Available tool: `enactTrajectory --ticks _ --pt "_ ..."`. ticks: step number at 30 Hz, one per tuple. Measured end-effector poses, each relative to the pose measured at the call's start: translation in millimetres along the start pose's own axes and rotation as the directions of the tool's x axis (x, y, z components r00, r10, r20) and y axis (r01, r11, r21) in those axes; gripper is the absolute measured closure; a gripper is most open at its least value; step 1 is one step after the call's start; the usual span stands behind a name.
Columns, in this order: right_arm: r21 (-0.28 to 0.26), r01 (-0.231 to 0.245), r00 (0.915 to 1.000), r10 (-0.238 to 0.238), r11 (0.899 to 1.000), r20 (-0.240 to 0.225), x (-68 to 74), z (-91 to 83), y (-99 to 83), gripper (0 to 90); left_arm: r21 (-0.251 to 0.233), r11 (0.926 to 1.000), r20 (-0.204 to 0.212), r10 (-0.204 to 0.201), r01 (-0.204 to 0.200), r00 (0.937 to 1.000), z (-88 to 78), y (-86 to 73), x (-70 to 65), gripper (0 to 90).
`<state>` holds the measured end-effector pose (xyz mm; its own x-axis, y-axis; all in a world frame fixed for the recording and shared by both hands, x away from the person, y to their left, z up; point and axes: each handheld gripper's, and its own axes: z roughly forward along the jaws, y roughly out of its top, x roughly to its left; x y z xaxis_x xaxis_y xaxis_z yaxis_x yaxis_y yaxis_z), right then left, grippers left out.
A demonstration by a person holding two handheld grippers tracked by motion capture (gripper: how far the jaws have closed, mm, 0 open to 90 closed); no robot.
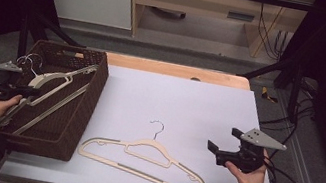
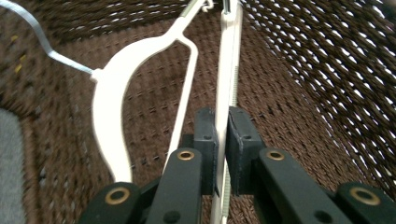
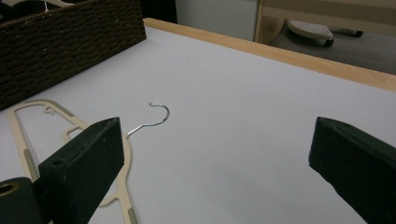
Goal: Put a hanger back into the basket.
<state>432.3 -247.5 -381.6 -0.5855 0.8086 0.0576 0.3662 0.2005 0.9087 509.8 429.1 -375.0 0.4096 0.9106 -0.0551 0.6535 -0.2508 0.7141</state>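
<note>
A dark woven basket (image 1: 95, 90) stands at the table's left. Inside it, my left gripper (image 1: 31, 92) is shut on the straight bar of a cream hanger (image 2: 229, 60), which runs up between the two pads (image 2: 222, 112). A second cream hanger (image 2: 112, 93) with a wire hook lies beside it on the basket floor. Another cream hanger (image 1: 149, 157) lies flat on the white table top, hook pointing away from me. My right gripper (image 1: 223, 139) hovers to its right, open and holding nothing (image 3: 215, 140), with the hanger's hook (image 3: 159, 116) ahead of its left jaw.
The basket wall (image 3: 70, 42) rises at the left of the right gripper view. A wooden strip (image 1: 175, 70) borders the table's far edge, with shelving and cables on the floor beyond. Black frame posts stand at both sides.
</note>
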Motion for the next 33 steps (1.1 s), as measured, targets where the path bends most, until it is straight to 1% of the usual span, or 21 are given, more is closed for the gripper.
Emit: enactTrajectory --ticks 1,2,4,5,7,8,10,11,12,13,15,18,19,20,21,22,23,26,28,30,33 --pt "0.003 0.005 1.0 -0.005 1.0 -0.002 -0.1 -0.1 -0.2 3.5 -0.006 0.9997 -0.037 -0.025 0.025 0.999 -3.4 -1.2 1.8 77.7" --pt "0.004 0.004 1.0 -0.004 1.0 -0.001 0.0 -0.1 -0.2 3.6 -0.002 0.9995 -0.051 -0.031 0.03 0.9983 -5.0 -2.3 2.9 75.2" --pt "0.003 0.004 1.0 -0.004 1.0 -0.002 0.0 -0.3 -0.2 3.6 -0.006 0.9992 -0.051 -0.04 0.039 0.9979 -6.6 -4.1 4.3 74.1" --pt "0.002 0.006 1.0 -0.006 1.0 -0.003 -0.1 -0.5 0.0 3.6 -0.018 0.9983 -0.053 -0.057 0.056 0.997 -8.7 -5.9 5.6 73.0" --pt "0.001 -0.003 1.0 0.003 1.0 0.0 0.3 -0.6 0.1 3.6 -0.061 0.9948 -0.042 -0.084 0.081 0.9956 -17.8 -10.8 8.2 73.3" --pt "0.001 -0.002 1.0 0.002 1.0 0.001 0.2 -0.6 0.1 3.5 -0.069 0.9943 -0.052 -0.085 0.081 0.9951 -21.0 -12.0 7.5 73.1" --pt "-0.001 0.001 1.0 -0.001 1.0 0.001 -0.2 -0.7 0.3 3.6 -0.079 0.9934 -0.045 -0.087 0.083 0.9952 -23.8 -13.1 6.1 72.3" --pt "-0.001 -0.001 1.0 0.001 1.0 0.002 -0.2 -1.0 0.3 3.6 -0.11 0.9909 -0.048 -0.082 0.077 0.9954 -29.6 -14.5 1.5 71.5" --pt "-0.001 -0.001 1.0 0.001 1.0 0.002 -0.2 -1.0 0.3 3.6 -0.11 0.9909 -0.048 -0.082 0.077 0.9954 -29.6 -14.5 1.5 70.0" --pt "-0.001 -0.001 1.0 0.001 1.0 0.002 -0.3 -1.1 0.3 3.6 -0.131 0.9887 -0.042 -0.079 0.073 0.996 -32.2 -14.8 -1.7 70.0" --pt "-0.004 -0.003 1.0 0.003 1.0 0.002 0.0 -1.5 0.5 3.5 -0.161 0.9851 -0.028 -0.066 0.061 0.9974 -38.4 -14.4 -8.6 64.3" --pt "-0.006 -0.003 1.0 0.003 1.0 0.002 0.4 -2.0 0.8 3.5 -0.205 0.978 -0.003 -0.04 0.038 0.9992 -45.1 -12.4 -22.2 60.2" --pt "-0.008 0.0 1.0 0.0 1.0 -0.001 1.0 -2.3 1.2 3.6 -0.22 0.9748 0.003 -0.035 0.035 0.9994 -46.5 -11.4 -27.8 55.3" --pt "-0.007 0.001 1.0 -0.001 1.0 -0.002 1.2 -2.5 1.3 3.6 -0.247 0.9688 0.025 -0.008 0.014 0.9997 -48.7 -9.1 -39.3 52.3" --pt "-0.007 0.001 1.0 -0.001 1.0 -0.002 1.2 -2.5 1.3 3.6 -0.247 0.9688 0.025 -0.008 0.014 0.9997 -48.7 -9.1 -39.3 49.8" --pt "-0.004 0.004 1.0 -0.004 1.0 -0.003 1.4 -2.5 1.3 3.5 -0.262 0.9651 0.029 0.003 0.004 0.9996 -49.7 -7.8 -45.6 49.8" --pt "0.001 0.009 0.9999 -0.009 1.0 -0.007 1.7 -3.1 1.1 3.5 -0.275 0.9613 0.037 0.015 -0.004 0.9992 -50.7 -6.4 -51.9 45.5" --pt "0.0 0.005 1.0 -0.005 1.0 -0.006 1.8 -3.1 1.3 3.5 -0.321 0.9467 0.068 0.045 -0.02 0.9967 -52.8 -1.3 -72.2 41.3" --pt "0.0 0.002 1.0 -0.002 1.0 -0.006 2.0 -3.5 1.3 3.6 -0.343 0.9384 0.089 0.075 -0.04 0.9932 -53.4 2.1 -86.9 37.1" --pt "-0.004 0.011 0.9999 -0.011 1.0 -0.004 2.2 -3.8 1.4 3.9 -0.355 0.9335 0.136 0.107 -0.052 0.985 -53.2 4.9 -100.8 32.2" --pt "-0.003 0.01 0.9999 -0.01 1.0 -0.009 3.1 -4.2 1.6 3.8 -0.377 0.9229 0.166 0.152 -0.08 0.9745 -52.3 8.2 -120.2 27.0"
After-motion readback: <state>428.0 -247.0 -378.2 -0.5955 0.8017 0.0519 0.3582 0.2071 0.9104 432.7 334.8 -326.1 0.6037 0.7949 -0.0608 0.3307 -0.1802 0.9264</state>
